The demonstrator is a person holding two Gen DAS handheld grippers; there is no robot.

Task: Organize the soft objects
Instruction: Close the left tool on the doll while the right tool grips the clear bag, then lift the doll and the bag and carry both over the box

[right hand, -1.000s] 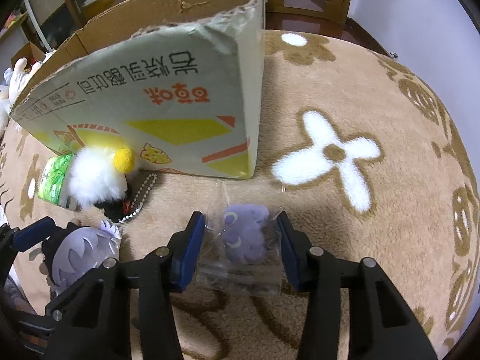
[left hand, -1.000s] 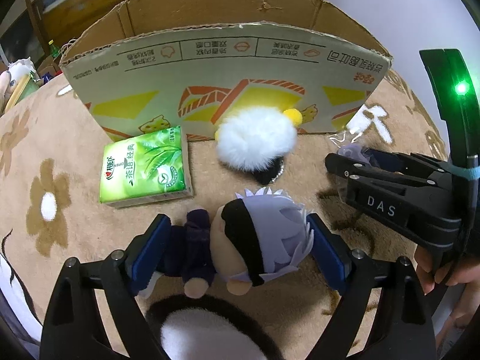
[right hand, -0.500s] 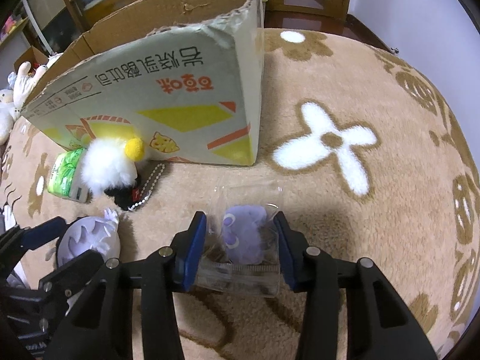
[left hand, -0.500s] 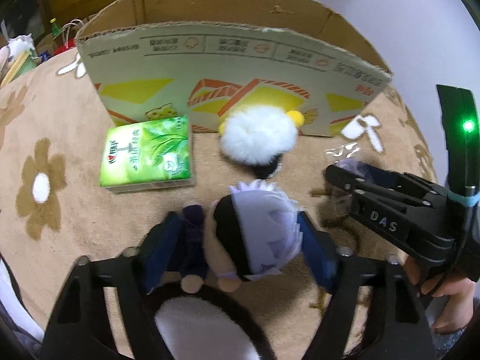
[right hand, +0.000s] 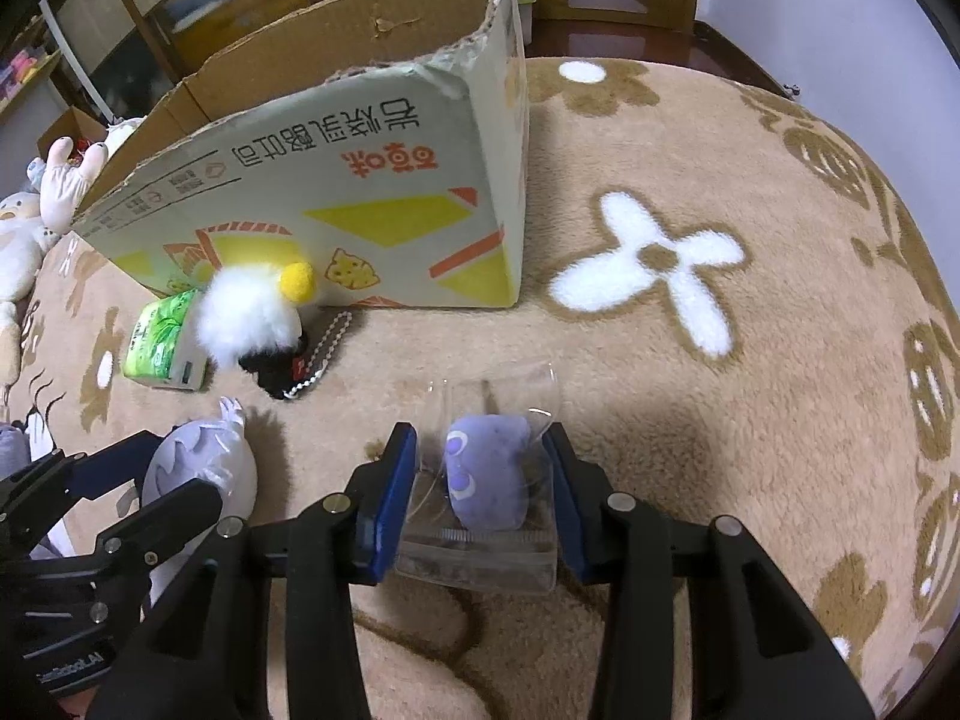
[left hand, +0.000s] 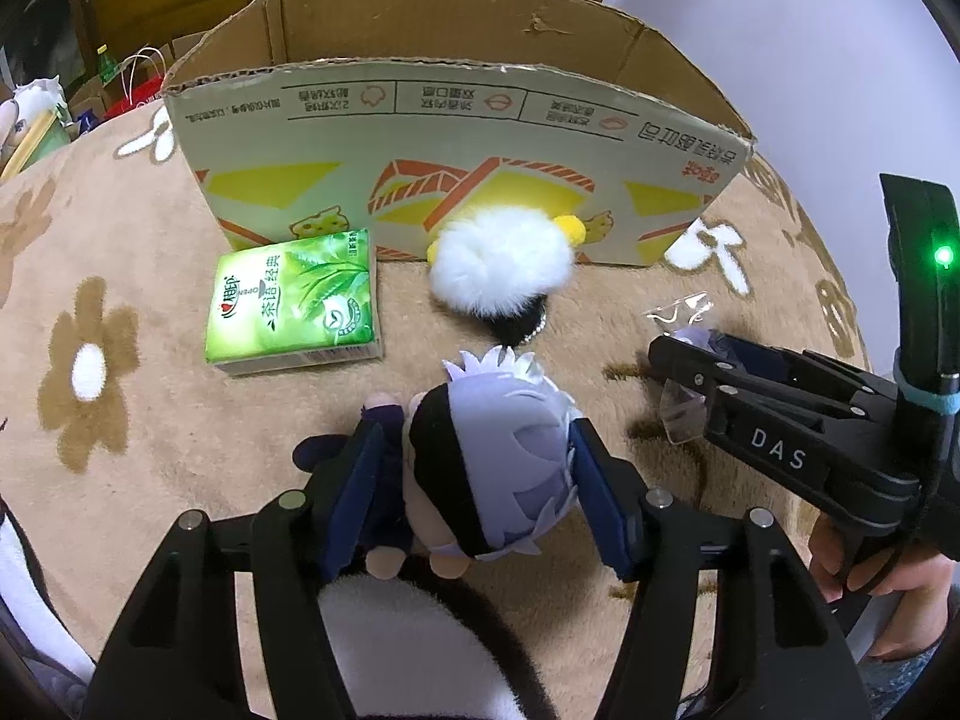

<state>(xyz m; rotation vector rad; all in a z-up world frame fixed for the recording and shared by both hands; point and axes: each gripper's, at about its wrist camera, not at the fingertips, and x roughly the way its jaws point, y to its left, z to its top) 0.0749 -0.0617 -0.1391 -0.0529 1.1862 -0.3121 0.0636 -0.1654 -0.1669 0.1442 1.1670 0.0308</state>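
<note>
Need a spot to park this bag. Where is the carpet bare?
Bare carpet lies right of the cardboard box, around the white flower pattern. Crowded: the box's front, where the tissue pack, white pompom and plush doll cluster.

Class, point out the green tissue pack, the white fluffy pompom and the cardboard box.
green tissue pack (left hand: 293, 300), left wrist view, top face.
white fluffy pompom (left hand: 503, 261), left wrist view, middle of the fur.
cardboard box (right hand: 384, 192), right wrist view, printed front wall.
</note>
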